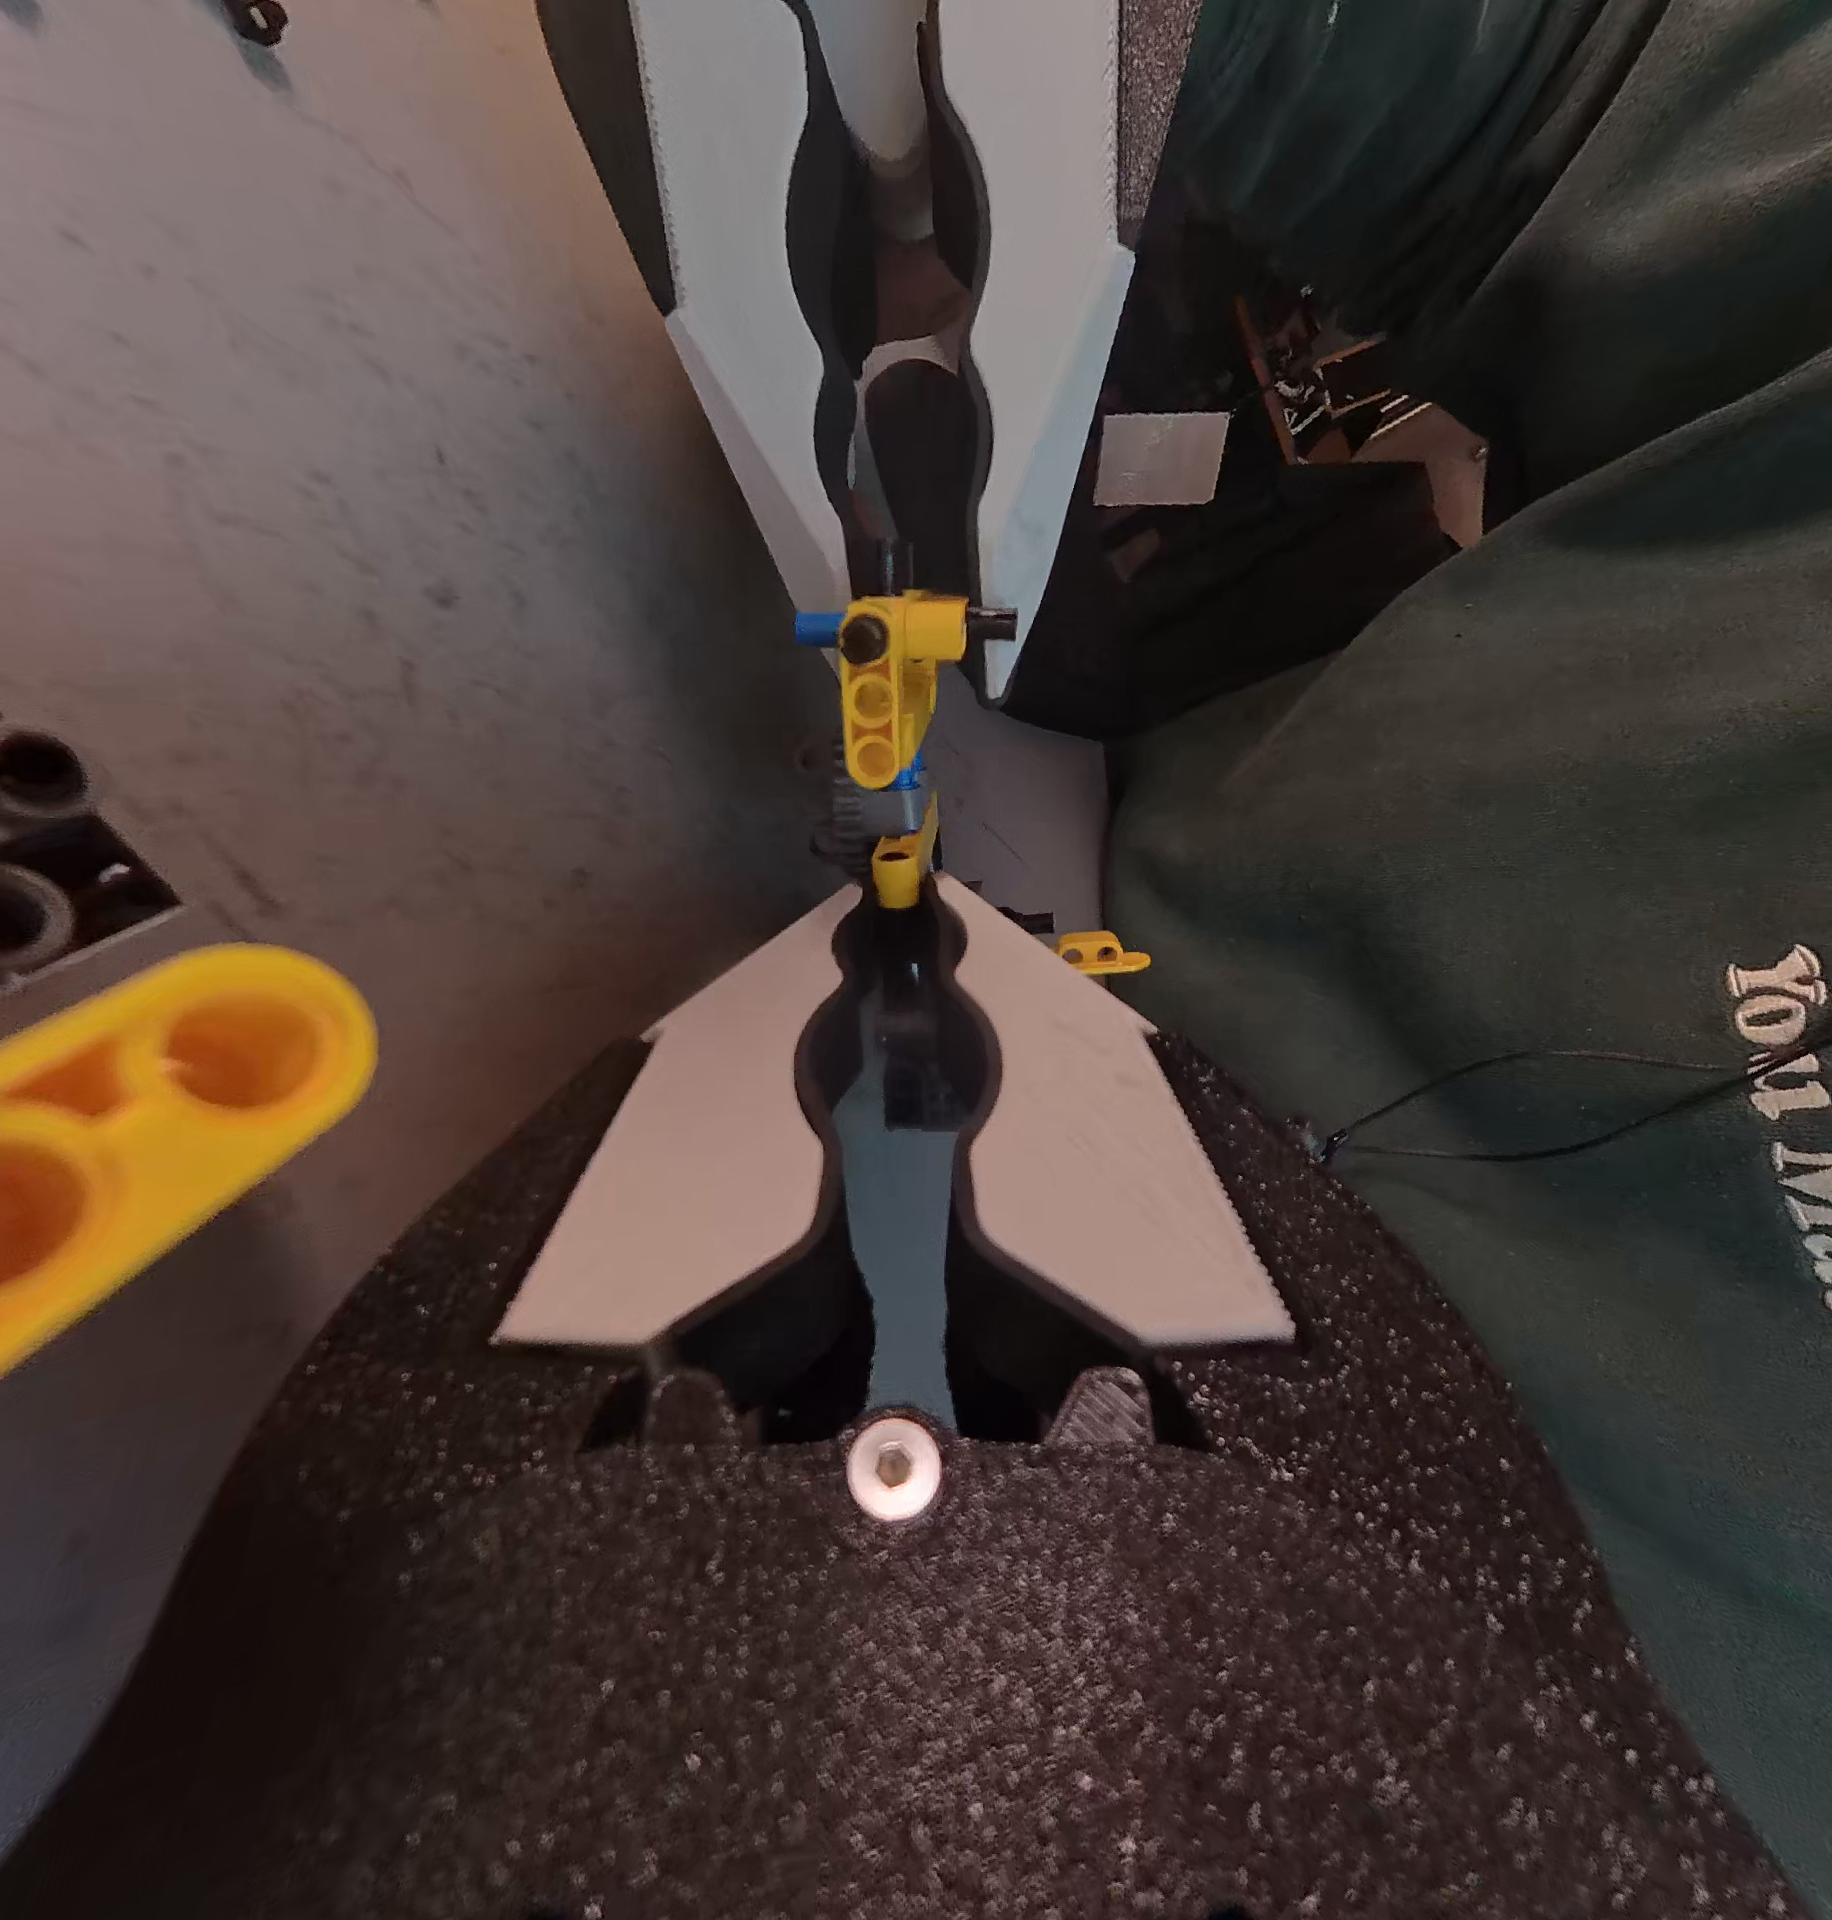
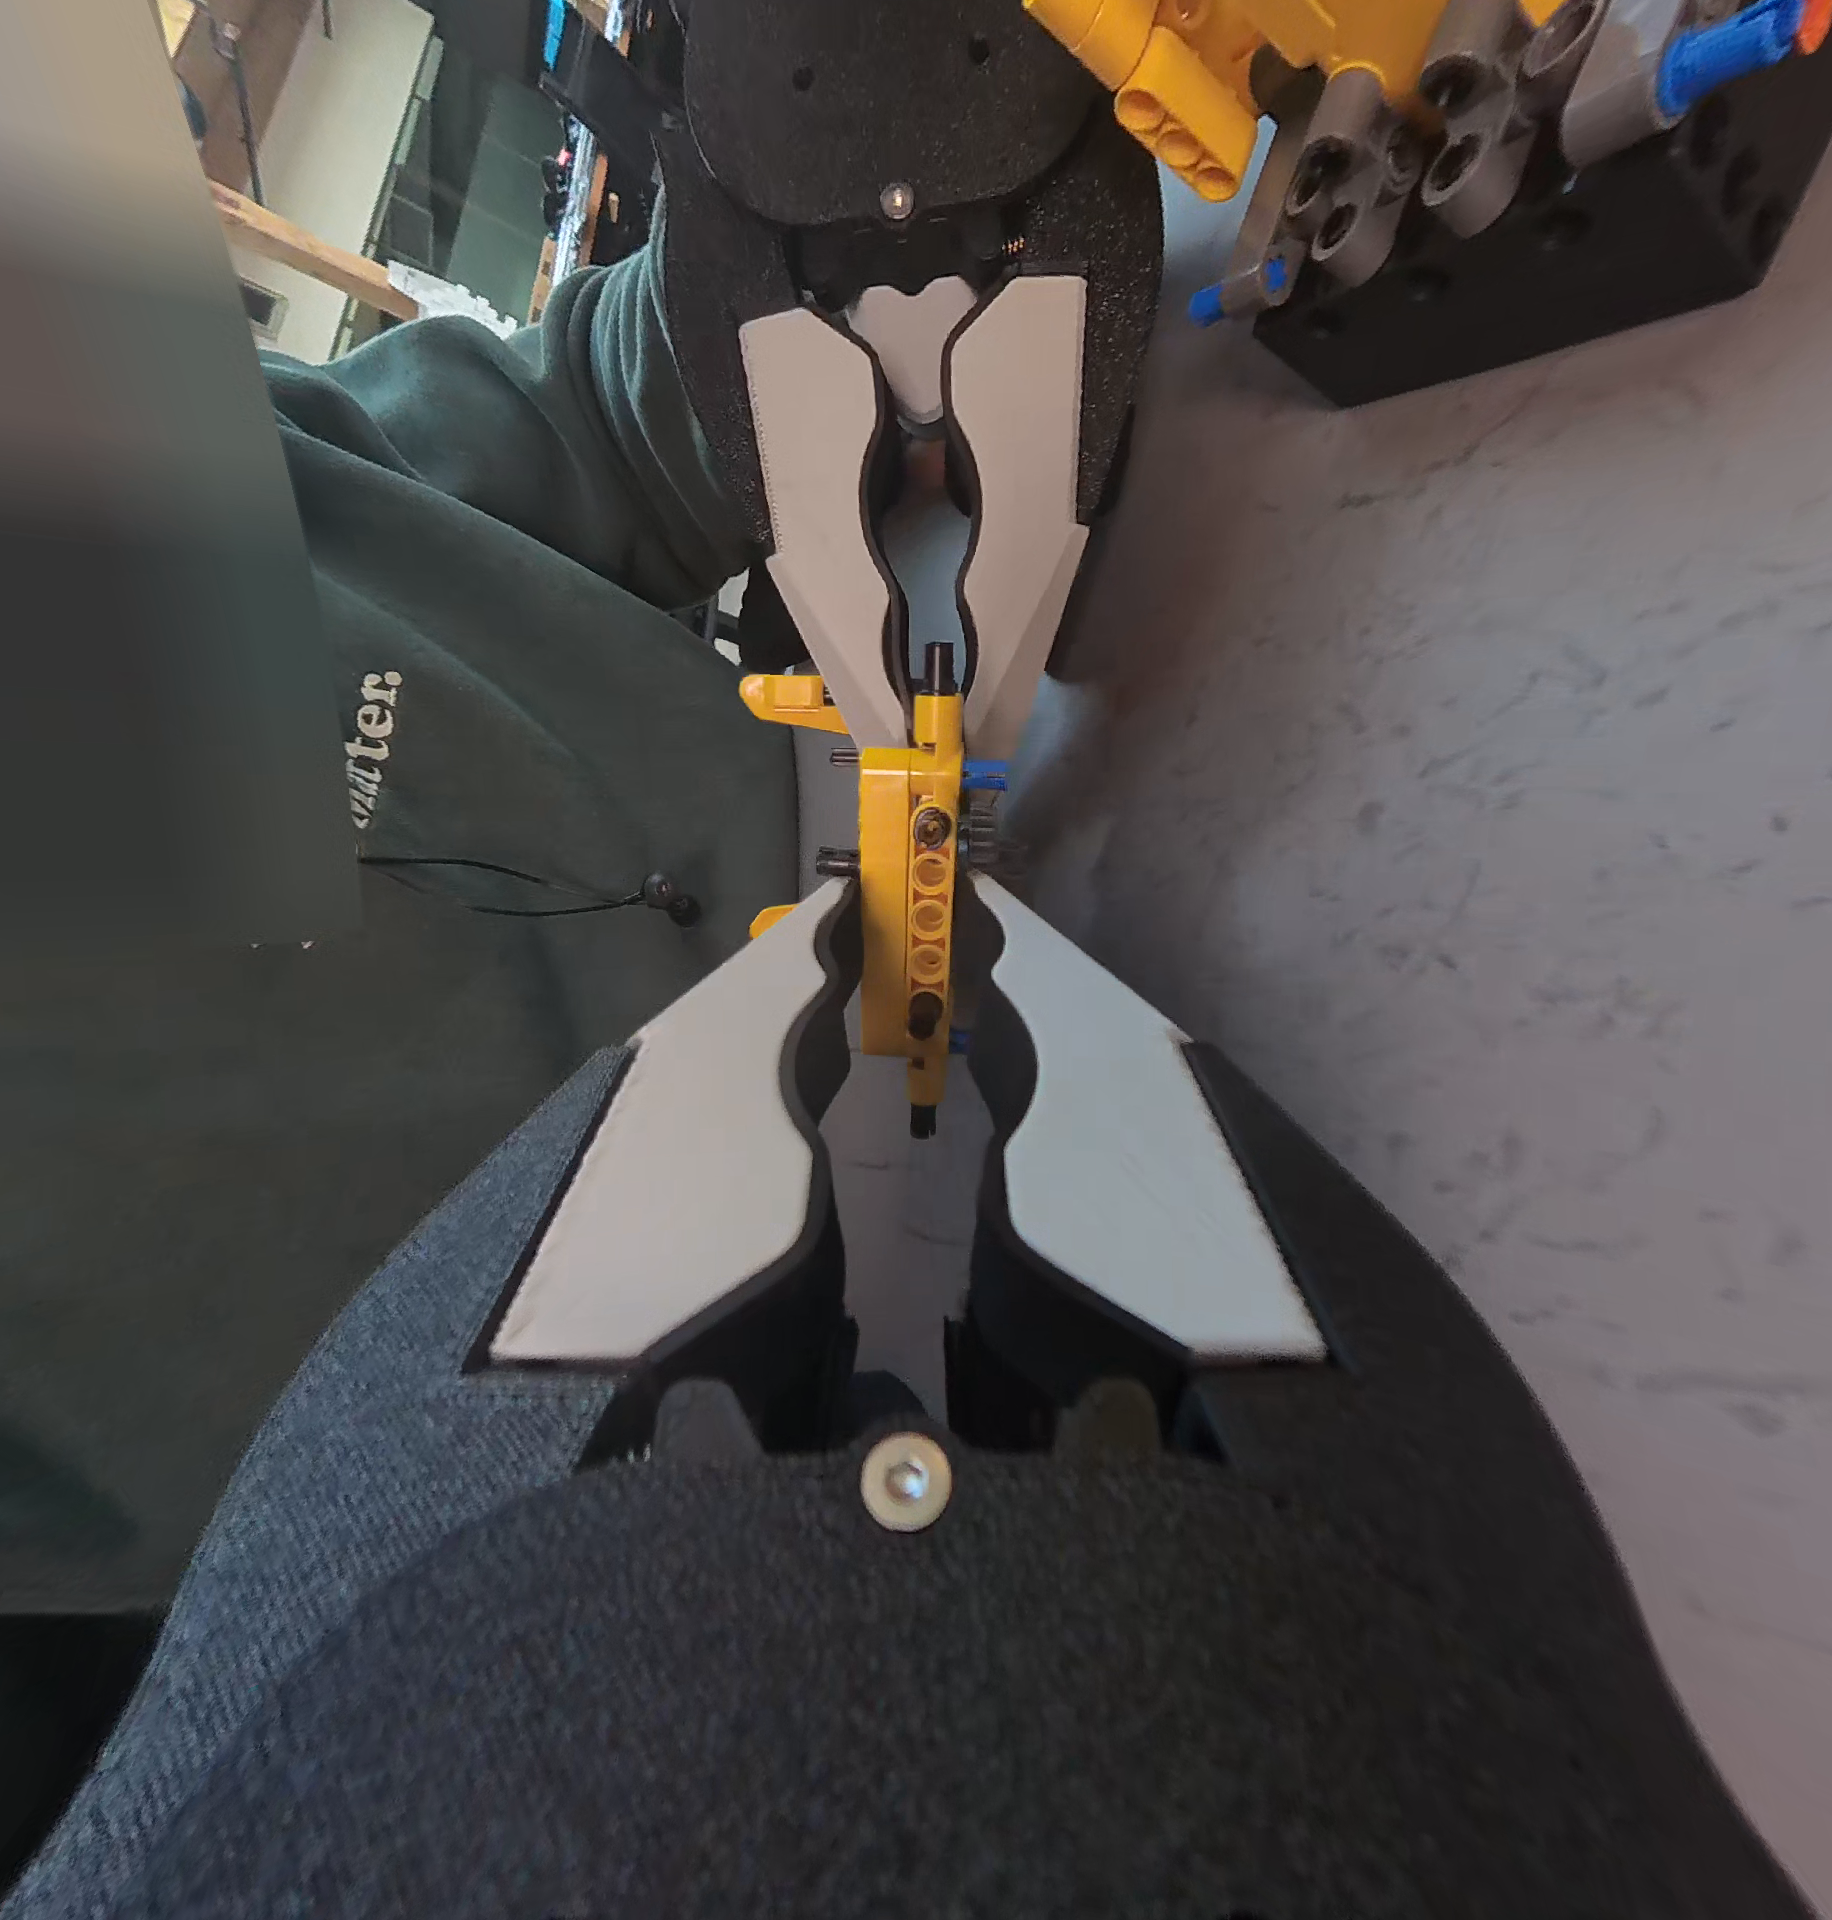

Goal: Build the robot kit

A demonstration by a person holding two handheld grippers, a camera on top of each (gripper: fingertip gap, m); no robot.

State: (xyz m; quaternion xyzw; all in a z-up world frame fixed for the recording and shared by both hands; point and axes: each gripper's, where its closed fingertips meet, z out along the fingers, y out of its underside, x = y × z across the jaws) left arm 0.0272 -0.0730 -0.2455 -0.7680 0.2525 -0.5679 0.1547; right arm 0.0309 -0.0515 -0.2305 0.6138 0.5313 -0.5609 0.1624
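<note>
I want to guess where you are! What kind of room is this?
Probably a workshop or hobby room: a grey table holds a toy brick model, and wooden shelves stand behind. Both grippers hold a small yellow brick piece.

Your big yellow beam (image 1: 153, 1132) runs off the left wrist view's edge, blurred; a smeared patch (image 2: 112, 468) hides the right wrist view's left side.

Left gripper (image 1: 899, 902) on yellow assembly (image 1: 884, 717)

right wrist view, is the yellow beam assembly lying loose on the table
No, the yellow beam assembly is held off the table between the right gripper and the left gripper opposite.
</note>
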